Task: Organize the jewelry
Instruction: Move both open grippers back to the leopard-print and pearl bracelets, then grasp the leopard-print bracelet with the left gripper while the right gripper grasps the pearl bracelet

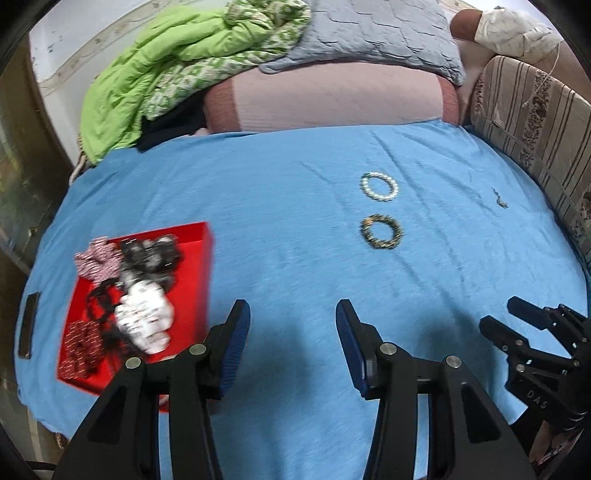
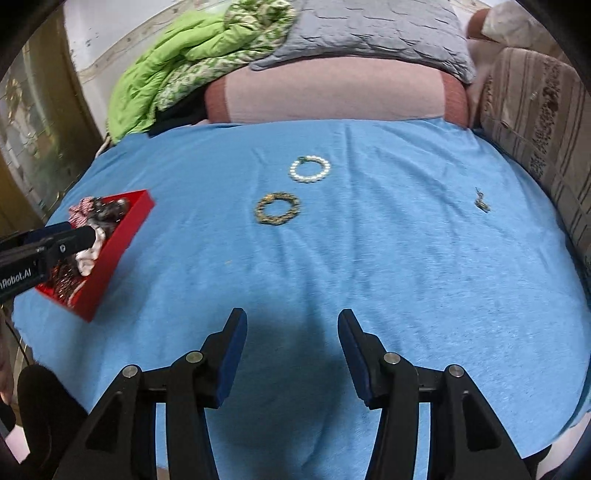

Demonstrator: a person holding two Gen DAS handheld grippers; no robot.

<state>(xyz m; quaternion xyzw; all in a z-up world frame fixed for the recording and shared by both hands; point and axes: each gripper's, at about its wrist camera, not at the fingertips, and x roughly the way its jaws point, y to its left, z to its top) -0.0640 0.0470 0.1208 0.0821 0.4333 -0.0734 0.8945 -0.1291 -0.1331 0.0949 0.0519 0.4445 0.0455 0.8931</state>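
On the blue sheet point(image 1: 258, 206) point(image 2: 369, 258) lie a white pearl bracelet point(image 1: 379, 187) point(image 2: 310, 169), a dark gold bead bracelet point(image 1: 382, 232) point(image 2: 277, 208) just in front of it, and a small dark chain piece point(image 1: 499, 199) point(image 2: 482, 203) further right. A red box point(image 1: 201, 266) point(image 2: 122, 236) at the left holds scrunchies and other fabric pieces. My left gripper point(image 1: 292, 314) hangs open over bare sheet, right of the box. My right gripper point(image 2: 292, 321) point(image 1: 498, 317) is open too, nothing between its pads, well short of the bracelets.
Pink pillow point(image 1: 332, 99), grey quilted cushion point(image 1: 376, 33) and green quilt point(image 1: 155, 74) pile at the bed's far end. A striped cushion point(image 1: 532, 122) runs along the right side. A dark phone point(image 1: 27, 325) lies at the sheet's left edge.
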